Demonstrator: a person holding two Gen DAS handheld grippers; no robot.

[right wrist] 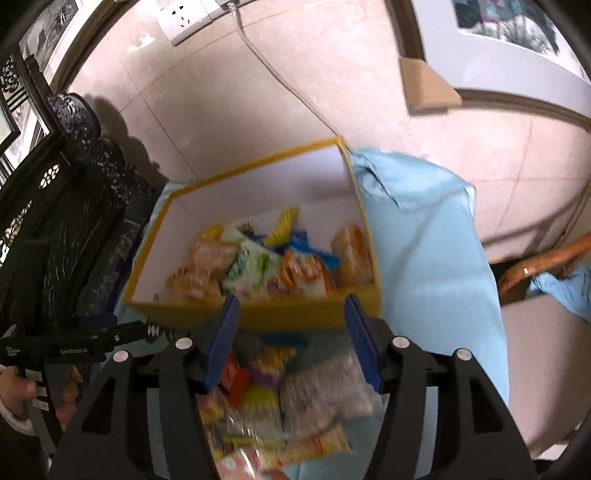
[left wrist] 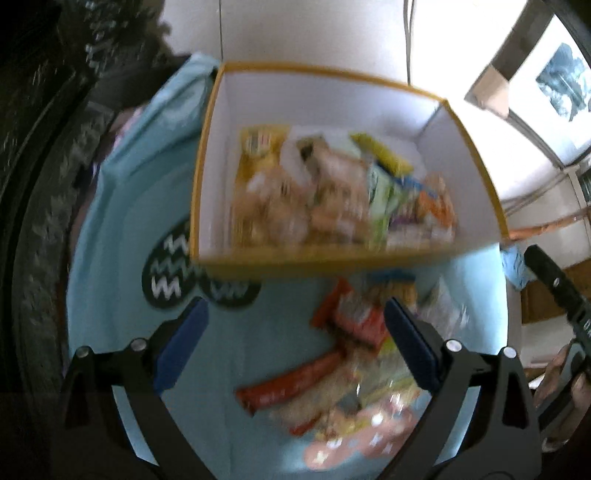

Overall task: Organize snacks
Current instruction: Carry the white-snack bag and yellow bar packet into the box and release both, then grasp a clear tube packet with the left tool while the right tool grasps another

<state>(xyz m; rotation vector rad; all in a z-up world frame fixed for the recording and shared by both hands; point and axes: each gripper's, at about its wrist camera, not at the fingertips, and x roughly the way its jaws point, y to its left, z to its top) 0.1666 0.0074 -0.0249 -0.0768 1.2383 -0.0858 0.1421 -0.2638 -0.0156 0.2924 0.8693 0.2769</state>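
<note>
A yellow box (left wrist: 476, 162) with white inner walls stands on a light blue cloth (left wrist: 122, 229) and holds several snack packets (left wrist: 332, 195). In front of it lies a loose pile of packets (left wrist: 354, 321), among them a long red bar (left wrist: 288, 384). My left gripper (left wrist: 295, 306) hangs open and wide above this pile, with nothing between its blue pads (left wrist: 181, 347). The right wrist view shows the same box (right wrist: 258, 314), its packets (right wrist: 258, 266) and the loose pile (right wrist: 295, 391). My right gripper (right wrist: 291, 301) is open over the pile at the box's near wall, gripping nothing.
Two black coasters (left wrist: 166, 269) with white zigzags lie left of the box. Dark carved furniture (right wrist: 74, 206) stands at the left. A tiled wall with a socket (right wrist: 181, 18) and cable rises behind. A wooden chair (right wrist: 535, 266) stands at the right. A hand (right wrist: 22, 391) holds the other gripper.
</note>
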